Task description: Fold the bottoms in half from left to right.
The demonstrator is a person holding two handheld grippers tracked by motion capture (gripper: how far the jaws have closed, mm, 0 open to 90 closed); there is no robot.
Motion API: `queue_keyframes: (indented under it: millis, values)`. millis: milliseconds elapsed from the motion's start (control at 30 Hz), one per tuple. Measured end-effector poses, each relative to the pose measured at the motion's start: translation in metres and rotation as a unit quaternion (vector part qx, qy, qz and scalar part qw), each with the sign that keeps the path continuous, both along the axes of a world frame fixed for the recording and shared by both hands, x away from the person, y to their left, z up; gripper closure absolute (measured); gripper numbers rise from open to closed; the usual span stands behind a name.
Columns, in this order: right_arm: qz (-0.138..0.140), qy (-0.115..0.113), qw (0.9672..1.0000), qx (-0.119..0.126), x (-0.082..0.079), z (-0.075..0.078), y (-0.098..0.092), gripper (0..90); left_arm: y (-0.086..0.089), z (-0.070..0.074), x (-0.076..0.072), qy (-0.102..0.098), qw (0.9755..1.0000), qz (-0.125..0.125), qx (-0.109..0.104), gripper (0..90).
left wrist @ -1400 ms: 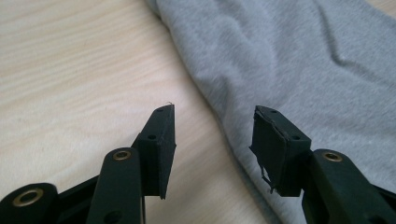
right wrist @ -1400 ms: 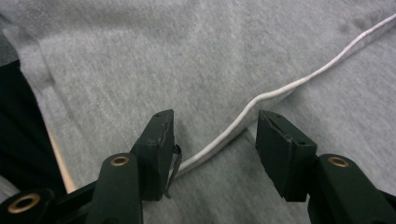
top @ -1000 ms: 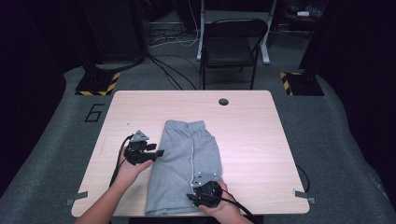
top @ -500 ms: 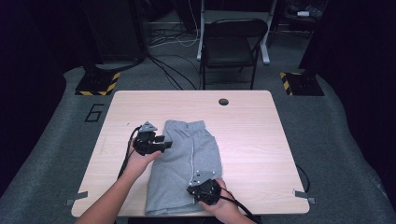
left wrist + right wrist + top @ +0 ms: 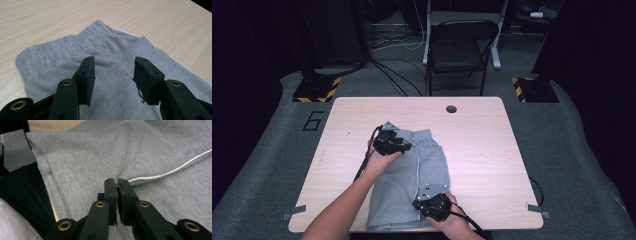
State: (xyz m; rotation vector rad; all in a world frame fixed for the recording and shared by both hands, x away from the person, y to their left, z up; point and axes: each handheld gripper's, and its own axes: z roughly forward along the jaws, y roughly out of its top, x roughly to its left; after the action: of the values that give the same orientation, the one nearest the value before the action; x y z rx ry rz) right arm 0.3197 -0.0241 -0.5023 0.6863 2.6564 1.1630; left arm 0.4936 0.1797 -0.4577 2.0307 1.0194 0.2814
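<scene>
So the left gripper [image 5: 404, 146] moved off the bare wood at the left edge of the grey shorts [image 5: 412, 172] and up toward the far end, ending over the waistband [image 5: 75, 40] with its jaws apart and nothing between them. The right gripper [image 5: 116, 185] hardly shifted down at the near end, but its jaws went from partly apart to pinched together on a fold of the shorts right by the white piping [image 5: 172, 171]. The cloth bunched up slightly there.

matt grey cloth shorts [image 5: 409, 170], pale wood table [image 5: 492, 145]
</scene>
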Motion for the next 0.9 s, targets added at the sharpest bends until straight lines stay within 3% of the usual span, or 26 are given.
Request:
queue_keyframes:
  millis: [100, 333, 400, 433, 567, 600, 633, 667, 767, 800, 900]
  values:
    - [0.003, -0.001, 1.0, 0.0, -0.001, -0.002, 0.001, 85.3, -0.007, -0.008, 0.009, 0.01, 0.9997, 0.014, -0.015, 50.3]
    - [-0.004, 0.004, 1.0, -0.006, -0.005, -0.005, -0.001, 82.4, -0.02, -0.026, 0.021, 0.023, 0.9995, 0.019, 0.012, 50.0]
    - [-0.003, 0.011, 0.9999, -0.012, -0.005, -0.007, -0.002, 79.1, -0.022, -0.029, 0.024, 0.026, 0.9993, 0.025, 0.01, 50.0]
    - [-0.005, 0.003, 0.9999, -0.008, -0.004, -0.009, -0.003, 77.2, -0.022, -0.03, 0.025, 0.031, 0.9992, 0.025, 0.011, 49.8]
    - [-0.01, 0.012, 0.9998, -0.009, -0.005, -0.011, -0.005, 69.9, -0.032, -0.037, 0.027, 0.045, 0.9975, 0.055, -0.006, 47.3]
    - [-0.012, 0.021, 0.9996, -0.012, -0.006, -0.01, -0.006, 68.0, -0.035, -0.038, 0.028, 0.041, 0.9976, 0.056, -0.002, 47.0]
    - [-0.014, 0.011, 0.9998, -0.006, -0.005, -0.011, -0.006, 67.3, -0.038, -0.039, 0.027, 0.041, 0.9976, 0.055, 0.004, 46.3]
    - [-0.019, 0.02, 0.9996, -0.009, -0.006, -0.011, -0.007, 67.0, -0.038, -0.039, 0.028, 0.033, 0.9981, 0.047, 0.023, 45.5]
    - [-0.019, 0.019, 0.9996, -0.011, -0.006, -0.013, -0.008, 66.0, -0.043, -0.042, 0.03, 0.038, 0.9971, 0.062, 0.023, 45.4]
    - [-0.022, 0.028, 0.9993, -0.015, -0.007, -0.013, -0.008, 65.8, -0.045, -0.044, 0.031, 0.036, 0.9969, 0.064, 0.027, 45.4]
    - [-0.024, 0.024, 0.9993, -0.015, -0.007, -0.014, -0.009, 65.5, -0.05, -0.046, 0.032, 0.033, 0.9965, 0.066, 0.039, 45.6]
